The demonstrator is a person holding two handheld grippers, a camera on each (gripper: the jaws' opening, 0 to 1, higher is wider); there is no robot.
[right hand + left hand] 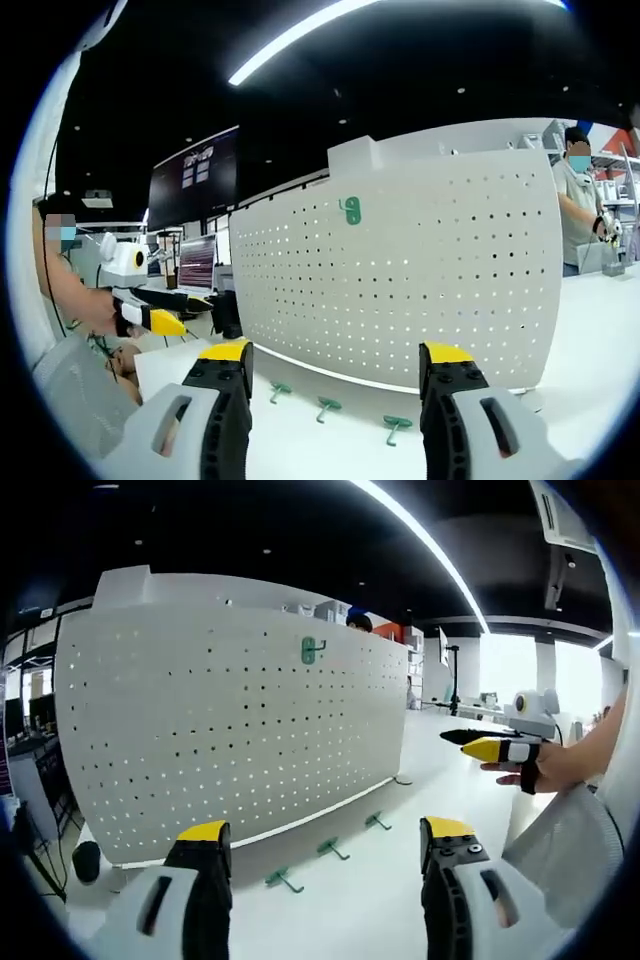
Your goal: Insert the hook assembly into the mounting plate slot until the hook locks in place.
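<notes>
A white pegboard [230,730] stands upright on the table, with one green hook [313,650] hanging in its upper holes. Three more green hooks [332,849] lie loose on the table along the board's foot. My left gripper [325,832] is open and holds nothing, a short way in front of the loose hooks. A hand holds my right gripper [498,748] out to the right. In the right gripper view the pegboard [420,270] carries the mounted hook [350,210], the loose hooks [327,406] lie below it, and my right gripper [338,352] is open and holds nothing. My left gripper [150,315] shows at the left.
The white table [360,910] runs from the board towards me. A person [580,200] stands behind the board's right end. Monitors [197,262] and desks stand far left. A dark object [86,860] sits at the board's left foot.
</notes>
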